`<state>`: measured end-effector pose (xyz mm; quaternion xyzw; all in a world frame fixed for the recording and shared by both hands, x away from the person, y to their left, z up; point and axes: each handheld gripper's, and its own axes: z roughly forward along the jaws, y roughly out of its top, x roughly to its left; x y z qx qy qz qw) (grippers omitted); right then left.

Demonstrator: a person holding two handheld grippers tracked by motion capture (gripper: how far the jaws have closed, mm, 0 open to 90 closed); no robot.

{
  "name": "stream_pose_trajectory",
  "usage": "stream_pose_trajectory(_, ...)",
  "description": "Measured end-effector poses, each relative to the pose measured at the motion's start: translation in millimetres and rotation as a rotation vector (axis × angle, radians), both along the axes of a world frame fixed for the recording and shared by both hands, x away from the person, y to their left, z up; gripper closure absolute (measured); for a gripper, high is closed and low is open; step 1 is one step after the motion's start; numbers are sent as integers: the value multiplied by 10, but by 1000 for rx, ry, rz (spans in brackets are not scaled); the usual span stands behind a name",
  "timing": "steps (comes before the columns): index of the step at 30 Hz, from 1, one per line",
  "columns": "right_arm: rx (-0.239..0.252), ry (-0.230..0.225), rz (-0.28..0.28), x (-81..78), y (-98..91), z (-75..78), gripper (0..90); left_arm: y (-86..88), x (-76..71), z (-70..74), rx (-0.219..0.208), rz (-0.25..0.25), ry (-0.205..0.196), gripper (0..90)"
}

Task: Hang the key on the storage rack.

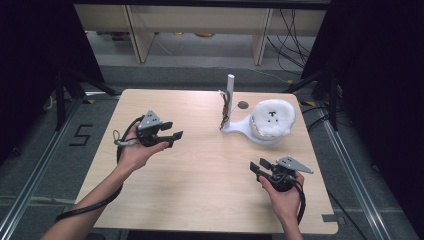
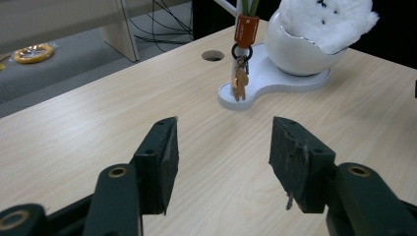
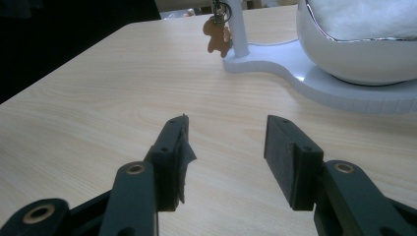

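A white stand (image 1: 239,127) sits at the table's far right. Its bowl (image 1: 264,138) holds a white fluffy ball (image 1: 272,116), and its upright post (image 1: 230,85) carries a keychain (image 1: 226,107). The keychain has an orange tag (image 2: 246,28) and a gingerbread-man charm (image 2: 240,83), also seen from the right gripper view as the charm (image 3: 216,34). My left gripper (image 1: 175,136) hovers left of the stand, pointing at it, open with nothing between its jaws (image 2: 223,142). My right gripper (image 1: 255,167) rests near the front right, open and empty (image 3: 226,137), aimed toward the stand's base (image 3: 314,78).
A round hole (image 1: 243,105) pierces the tabletop (image 1: 200,180) beside the post. Beyond the far edge stand wooden furniture legs (image 1: 137,35) and floor cables (image 1: 295,35). Dark stands flank both sides. A yellow ring (image 2: 32,52) lies on the floor.
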<state>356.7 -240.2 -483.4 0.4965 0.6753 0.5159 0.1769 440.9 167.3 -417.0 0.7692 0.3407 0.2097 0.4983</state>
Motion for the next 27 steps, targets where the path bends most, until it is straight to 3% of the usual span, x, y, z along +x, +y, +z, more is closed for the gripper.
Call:
stream_pose_trajectory(6,-7,18,-14,-18,-14,18,528,202,-181,-134,-21,48,-7,434)
stream_pose_trajectory(7,13,24,-20,-25,2,17,528,242,-223,-164,-23,56,-9,434)
stream_pose_trajectory(8,-13,-3,-13,-9,-20,10,528,281,-266,-197,-27,66,-12,433)
stream_pose_trajectory(12,0,6,-10,-9,-17,4,527,391,-389,-309,-40,100,-23,433)
stream_pose_trajectory(16,-6,6,-11,-5,-26,-3,527,517,-543,-513,-59,148,-24,433)
stream_pose_trajectory(23,-7,0,-13,-3,-24,-12,526,626,-738,-844,-94,192,-33,431)
stream_pose_trajectory(27,7,20,-32,-25,-15,-6,525,644,-790,-904,-94,197,-31,426)
